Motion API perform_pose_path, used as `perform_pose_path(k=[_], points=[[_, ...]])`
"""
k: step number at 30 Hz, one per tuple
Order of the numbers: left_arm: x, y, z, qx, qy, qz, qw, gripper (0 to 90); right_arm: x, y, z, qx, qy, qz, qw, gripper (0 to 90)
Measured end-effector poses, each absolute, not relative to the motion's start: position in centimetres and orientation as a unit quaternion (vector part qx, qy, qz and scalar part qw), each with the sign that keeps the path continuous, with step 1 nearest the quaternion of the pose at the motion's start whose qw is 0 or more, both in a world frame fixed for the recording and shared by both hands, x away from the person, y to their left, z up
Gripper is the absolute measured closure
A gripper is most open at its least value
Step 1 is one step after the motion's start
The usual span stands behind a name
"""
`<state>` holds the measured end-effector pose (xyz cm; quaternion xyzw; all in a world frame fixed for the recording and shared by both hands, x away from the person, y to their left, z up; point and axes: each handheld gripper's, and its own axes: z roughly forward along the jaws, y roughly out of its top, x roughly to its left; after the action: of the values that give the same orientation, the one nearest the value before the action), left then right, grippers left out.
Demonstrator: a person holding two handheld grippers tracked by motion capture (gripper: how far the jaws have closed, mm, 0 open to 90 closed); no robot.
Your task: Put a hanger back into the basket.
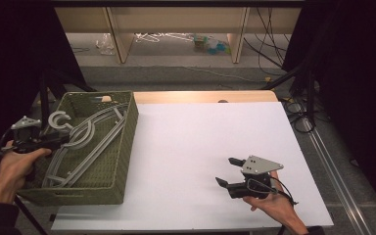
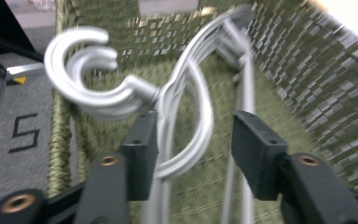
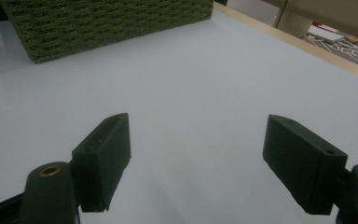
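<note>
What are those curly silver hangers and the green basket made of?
The hangers look like smooth grey plastic, though painted metal is possible: thick rounded bars with a soft, even sheen. The basket looks like woven olive-green fibre or plastic wicker: its walls show a tight, matte weave with small gaps. The picture cannot settle which.

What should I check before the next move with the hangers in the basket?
1. Left gripper open: ok, fingers stand apart.
2. Hangers between the left fingers: ok, the stems pass through the gap.
3. Fingers pressing on the hangers: not ok; one finger is beside them, the other is apart.
4. Hangers inside the basket: ok, hooks stick up over its left rim.
5. Right gripper free: ok, open over the table, nothing between its fingers.
6. Hangers tangled together: cannot tell.
</note>
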<state>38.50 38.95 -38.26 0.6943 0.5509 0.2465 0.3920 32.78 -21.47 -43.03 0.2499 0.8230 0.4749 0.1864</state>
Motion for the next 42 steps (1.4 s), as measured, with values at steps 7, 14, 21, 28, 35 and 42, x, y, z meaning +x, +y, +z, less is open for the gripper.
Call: perform_pose_path(k=[7, 14, 21, 28, 35, 42], points=[[36.0, 35.7, -36.8, 0.691, 0.509, 0.265, 0.440, 41.2, 32.7, -21.5, -42.9, 0.249, 0.821, 0.480, 0.183, 23.9], [34.5, 30.9, -36.6, 0.705, 0.463, 0.253, 0.473, 34.0, 32.8, -21.5, -43.0, 0.256, 0.814, 0.491, 0.177, 23.1], [33.4, 26.4, -37.0, 0.720, 0.420, 0.227, 0.504, 28.9, 32.9, -21.7, -43.0, 0.266, 0.807, 0.501, 0.164, 19.8], [32.5, 22.9, -37.7, 0.736, 0.389, 0.208, 0.514, 24.2, 32.8, -21.7, -43.0, 0.266, 0.804, 0.508, 0.156, 17.2], [31.8, 20.5, -38.4, 0.740, 0.366, 0.197, 0.529, 22.0, 32.7, -21.7, -43.0, 0.270, 0.804, 0.508, 0.150, 16.9], [31.1, 19.4, -39.1, 0.731, 0.353, 0.194, 0.551, 21.7, 32.7, -21.7, -42.9, 0.267, 0.801, 0.514, 0.152, 16.9]])
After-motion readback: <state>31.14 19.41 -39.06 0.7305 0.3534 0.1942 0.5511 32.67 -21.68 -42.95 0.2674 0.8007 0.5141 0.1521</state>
